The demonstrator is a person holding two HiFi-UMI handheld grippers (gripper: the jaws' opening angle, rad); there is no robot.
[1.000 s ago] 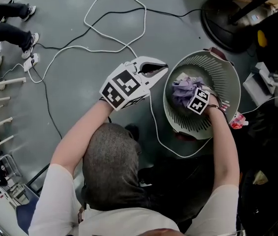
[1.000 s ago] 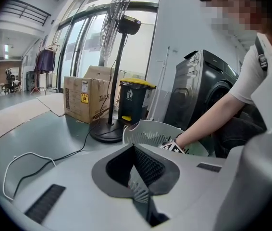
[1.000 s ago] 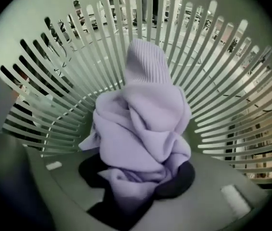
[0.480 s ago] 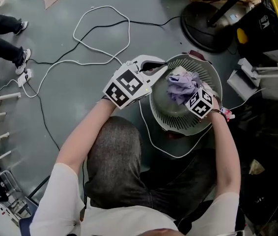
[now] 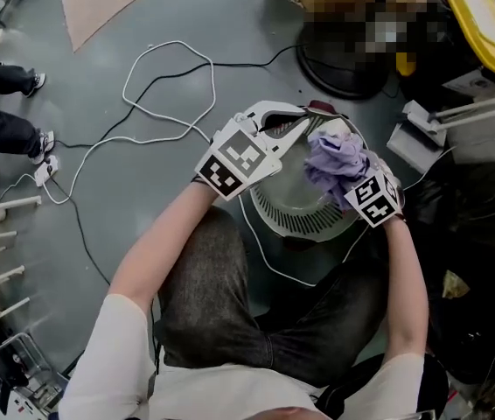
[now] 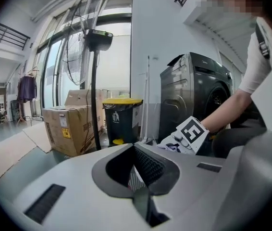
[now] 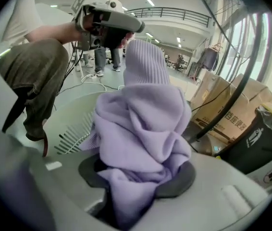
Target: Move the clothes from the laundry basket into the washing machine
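Note:
My right gripper (image 5: 352,180) is shut on a bunched lilac garment (image 5: 335,157) and holds it above the round pale laundry basket (image 5: 293,210). In the right gripper view the garment (image 7: 141,129) fills the space between the jaws of the right gripper (image 7: 136,189) and stands up over them. My left gripper (image 5: 293,122) hovers at the basket's far left rim, its fingertips together with nothing between them. A dark front-loading washing machine (image 6: 196,97) stands ahead in the left gripper view, where the right gripper (image 6: 186,137) also shows.
White and black cables (image 5: 156,90) loop over the grey floor on the left. A fan's round base (image 5: 344,59) lies beyond the basket. A cardboard box (image 6: 71,129) and a yellow-lidded bin (image 6: 121,119) stand near the machine. Another person's feet (image 5: 20,112) are at far left.
Both grippers have risen. The right one has lifted the lilac garment up out of the basket. The left gripper has moved right, over the basket's rim.

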